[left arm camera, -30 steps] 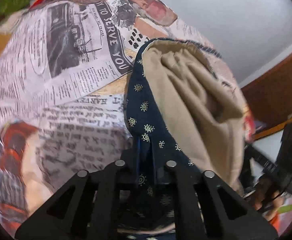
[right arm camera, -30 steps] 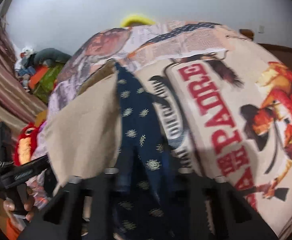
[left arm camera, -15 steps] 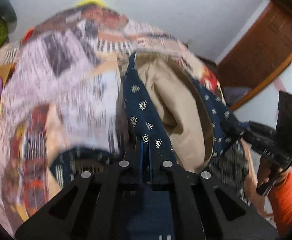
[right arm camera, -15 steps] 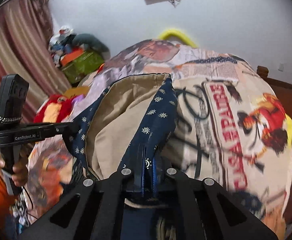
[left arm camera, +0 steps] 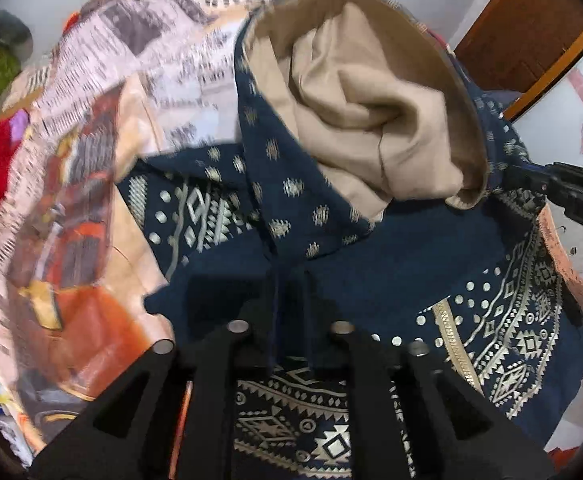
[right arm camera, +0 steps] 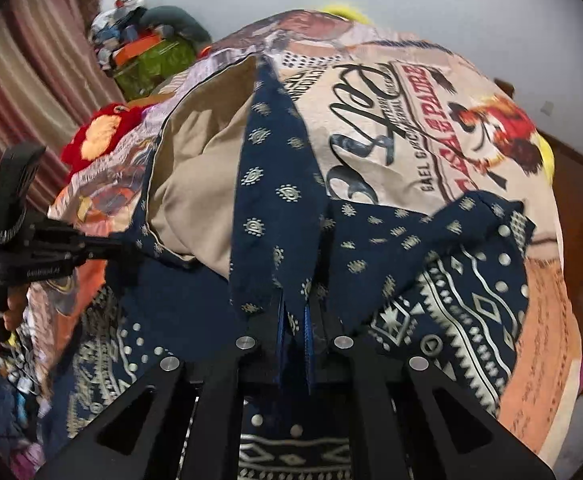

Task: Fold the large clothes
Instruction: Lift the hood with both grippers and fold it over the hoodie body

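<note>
Your left tool has just been easing apart around the navy garment; your right tool clamps its edge above the printed bedspread.

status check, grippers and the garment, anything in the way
Left gripper just easing open, navy gold-print garment between its jaws. Right gripper shut on it. Tan lining showing. Nothing in the way.

L gripper jaws just eased apart, navy garment hem still between fingers, tan lining up. Garment lies on printed bedspread. R gripper pinches garment's far-right edge.
</note>
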The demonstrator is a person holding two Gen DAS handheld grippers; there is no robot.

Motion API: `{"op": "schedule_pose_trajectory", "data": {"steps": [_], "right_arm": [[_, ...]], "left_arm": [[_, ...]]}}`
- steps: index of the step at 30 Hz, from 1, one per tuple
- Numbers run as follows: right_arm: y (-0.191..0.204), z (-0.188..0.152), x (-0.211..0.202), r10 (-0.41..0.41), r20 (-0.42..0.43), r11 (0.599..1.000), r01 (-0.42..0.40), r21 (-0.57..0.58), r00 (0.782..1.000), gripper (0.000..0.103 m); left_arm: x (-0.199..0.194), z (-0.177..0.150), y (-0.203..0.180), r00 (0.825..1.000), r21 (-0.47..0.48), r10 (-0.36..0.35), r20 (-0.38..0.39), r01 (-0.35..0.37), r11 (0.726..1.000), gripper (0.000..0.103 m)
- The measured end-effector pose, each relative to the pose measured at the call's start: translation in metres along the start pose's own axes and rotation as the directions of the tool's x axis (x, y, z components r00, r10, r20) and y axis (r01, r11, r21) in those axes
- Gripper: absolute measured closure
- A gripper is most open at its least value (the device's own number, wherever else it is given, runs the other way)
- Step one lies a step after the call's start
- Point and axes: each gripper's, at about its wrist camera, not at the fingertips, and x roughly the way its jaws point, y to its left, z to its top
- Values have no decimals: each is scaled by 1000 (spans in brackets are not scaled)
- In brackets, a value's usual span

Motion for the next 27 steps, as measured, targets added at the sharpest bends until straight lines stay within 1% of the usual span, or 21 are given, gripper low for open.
{"op": "schedule_pose_trajectory", "data": {"steps": [2,3,4,5,6,7,8,9,10,11,13,14,18,22,24,25,26,27], "right_arm": [[-1,9,-8,15,4,1000,-15,18,1000,96],[1,16,-14,24,17,1000,-24,20,1000,96],[3,21,-18,26,30,999,-26,18,999,95],[4,27,-21,26,46,1000,-27,11,999,91],[7,34,-24,24,63,1000,-25,1,998,86],[10,42,-26,18,81,1000,-18,-7,997,69],[12,48,-27,9,107,1000,-8,-10,994,46],[14,57,-29,1,148,1000,1,-14,989,38],[17,62,-30,0,176,1000,4,-22,984,33],[21,70,-30,0,193,999,7,-34,981,33],[26,86,-22,-7,198,999,18,-51,980,33],[28,93,-17,-11,201,998,22,-54,980,33],[31,123,19,-20,175,998,30,-56,984,33],[31,142,59,-22,128,999,28,-47,991,33],[32,148,75,-23,108,998,28,-51,994,39],[32,149,81,-27,103,998,33,-51,994,47],[31,151,87,-32,100,998,37,-45,994,57],[31,151,89,-31,100,999,35,-38,994,63]], "left_arm": [[-14,8,0,999,0,13,47,-13,1000,63],[-22,13,1,997,-5,21,80,-21,1000,58],[-30,19,2,993,-12,27,114,-25,1000,48],[-34,28,3,990,-21,32,137,-30,999,42],[-38,34,5,987,-33,38,155,-33,999,41],[-40,43,8,985,-48,40,168,-32,998,41],[-38,53,9,984,-56,40,172,-31,998,41],[-36,60,8,984,-61,43,173,-33,998,41],[-33,69,9,983,-63,53,177,-43,997,41],[-29,75,10,982,-65,66,179,-56,996,41],[-16,94,16,980,-73,94,178,-82,994,41],[-9,99,18,980,-81,98,175,-85,993,41],[17,123,28,984,-118,68,163,-49,992,41],[44,139,36,990,-141,46,130,-28,990,41],[55,145,37,991,-138,56,122,-39,990,48],[58,147,36,990,-136,66,123,-49,989,59],[60,148,35,990,-134,68,124,-52,990,73],[62,149,34,990,-130,62,125,-46,990,79]]}}
